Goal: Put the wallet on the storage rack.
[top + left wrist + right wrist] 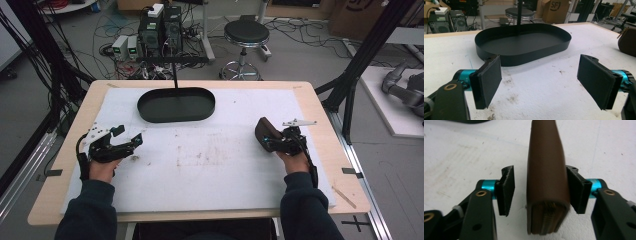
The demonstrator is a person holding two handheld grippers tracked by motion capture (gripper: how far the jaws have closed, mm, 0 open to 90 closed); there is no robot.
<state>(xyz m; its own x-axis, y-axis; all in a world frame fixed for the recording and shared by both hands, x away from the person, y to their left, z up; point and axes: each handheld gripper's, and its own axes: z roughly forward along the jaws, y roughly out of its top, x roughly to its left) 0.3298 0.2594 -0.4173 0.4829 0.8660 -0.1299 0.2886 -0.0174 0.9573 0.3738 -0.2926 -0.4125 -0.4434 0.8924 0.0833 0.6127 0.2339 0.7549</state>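
Right gripper view – brown case [546, 170], perhaps unclamped

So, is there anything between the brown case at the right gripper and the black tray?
Nothing visible. The brown case stands between the open jaws of the right gripper, and only bare white mat lies between it and the black tray.

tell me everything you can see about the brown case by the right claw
The brown case looks like smooth leather, long and rounded along its top, with a folded, layered edge at the near end. It stands on its narrow edge on the white mat, on the table's right side, between the jaws of the right claw. The right-hand pad is against its side; a gap separates it from the other pad, so it is not clamped.
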